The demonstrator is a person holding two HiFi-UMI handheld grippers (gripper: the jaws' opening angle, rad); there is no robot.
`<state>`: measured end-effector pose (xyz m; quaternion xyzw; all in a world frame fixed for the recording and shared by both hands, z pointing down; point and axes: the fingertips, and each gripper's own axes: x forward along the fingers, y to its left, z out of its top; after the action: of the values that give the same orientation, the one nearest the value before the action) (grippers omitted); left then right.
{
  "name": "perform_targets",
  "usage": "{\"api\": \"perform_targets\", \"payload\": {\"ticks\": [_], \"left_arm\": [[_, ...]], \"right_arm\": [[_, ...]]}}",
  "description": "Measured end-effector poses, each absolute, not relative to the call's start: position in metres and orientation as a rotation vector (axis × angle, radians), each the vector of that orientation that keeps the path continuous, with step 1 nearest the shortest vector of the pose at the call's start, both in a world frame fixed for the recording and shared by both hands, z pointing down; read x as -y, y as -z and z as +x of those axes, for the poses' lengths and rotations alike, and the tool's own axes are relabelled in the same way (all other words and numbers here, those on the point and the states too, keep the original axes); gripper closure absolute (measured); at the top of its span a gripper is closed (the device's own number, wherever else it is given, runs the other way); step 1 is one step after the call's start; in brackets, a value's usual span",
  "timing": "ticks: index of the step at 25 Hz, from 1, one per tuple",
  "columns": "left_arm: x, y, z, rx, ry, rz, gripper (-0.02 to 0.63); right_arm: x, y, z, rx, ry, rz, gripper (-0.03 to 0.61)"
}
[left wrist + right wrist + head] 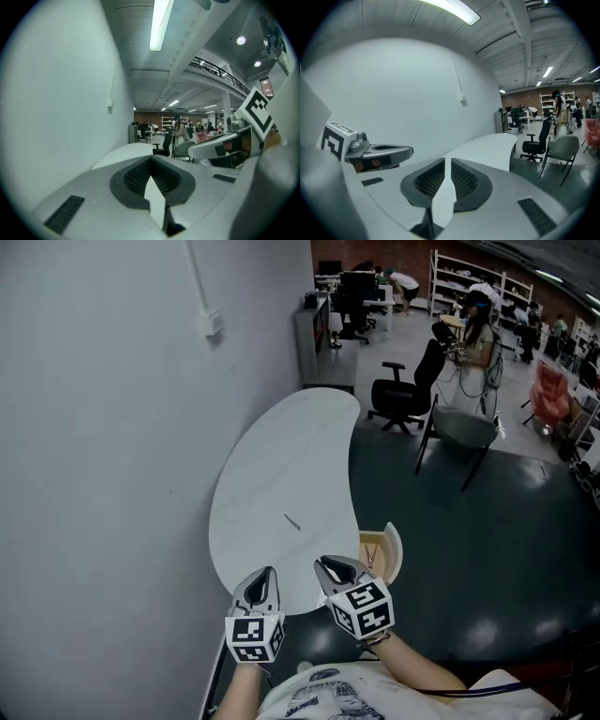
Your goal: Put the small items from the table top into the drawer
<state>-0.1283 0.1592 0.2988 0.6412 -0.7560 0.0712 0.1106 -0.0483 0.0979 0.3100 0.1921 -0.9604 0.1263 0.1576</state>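
Note:
A white curved table (281, 484) runs along the wall, and one thin dark stick-like item (292, 521) lies on it. At the table's right side a small drawer (397, 547) stands pulled out, with a wooden inside and something small in it. Both grippers hover over the table's near end, side by side. My left gripper (269, 572) (151, 158) is shut, tips touching, with nothing in it. My right gripper (324, 563) (448, 160) is beside the drawer; its jaws stand a narrow slit apart and hold nothing. Each gripper view catches the other gripper at its edge.
A plain wall (112, 427) borders the table on the left. Beyond the table's far end stand a black office chair (405, 390) and a grey chair (464, 427) on the dark floor. People and desks are far back in the room.

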Motion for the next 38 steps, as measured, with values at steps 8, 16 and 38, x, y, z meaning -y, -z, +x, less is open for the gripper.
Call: {"api": "perform_targets", "payload": {"ticks": [8,16,38], "left_arm": [[-0.194,-0.296,-0.164,2.213,-0.180,1.910,0.591],[-0.201,-0.294,-0.173,2.201,-0.155,1.933,0.591],[-0.214,-0.305,-0.175,2.171,-0.145,1.942,0.591]], "right_arm": [[-0.136,-0.311,-0.084,2.740,-0.334,0.580,0.525],[-0.144,-0.309,-0.090,2.716,-0.304,0.619,0.525],[-0.157,-0.324,-0.089,2.681,-0.323,0.643,0.525]]}}
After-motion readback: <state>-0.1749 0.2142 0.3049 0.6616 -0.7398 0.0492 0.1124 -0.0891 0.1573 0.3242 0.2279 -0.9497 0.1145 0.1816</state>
